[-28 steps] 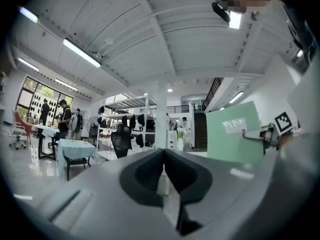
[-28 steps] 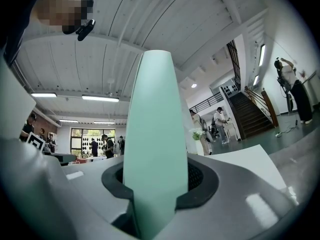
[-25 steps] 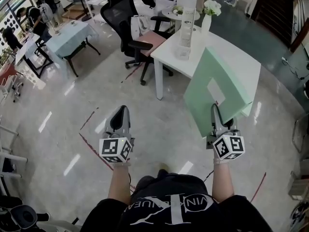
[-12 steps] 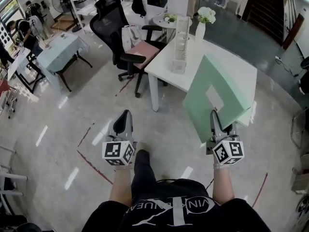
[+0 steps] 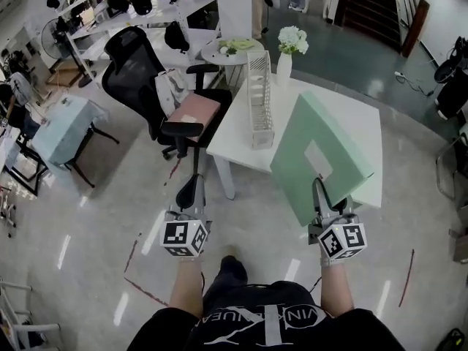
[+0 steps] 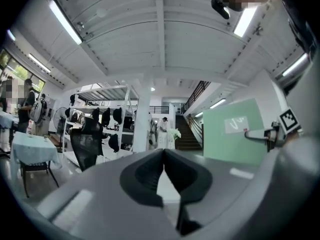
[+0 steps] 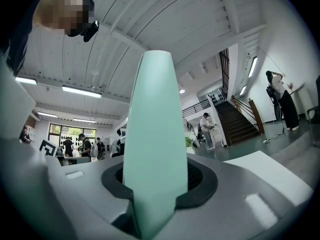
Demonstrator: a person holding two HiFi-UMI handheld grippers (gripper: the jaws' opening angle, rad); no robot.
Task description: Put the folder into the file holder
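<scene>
surface: white table [image 5: 235,142] | on it: upright file holder [image 5: 258,97], vase of white flowers [image 5: 284,63] at far edge

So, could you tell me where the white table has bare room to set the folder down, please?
Bare top runs right of the file holder and vase to the far right edge of the white table; the folder in the right gripper hides the near part. The left edge is crowded: holder, vase, office chair alongside.
</scene>
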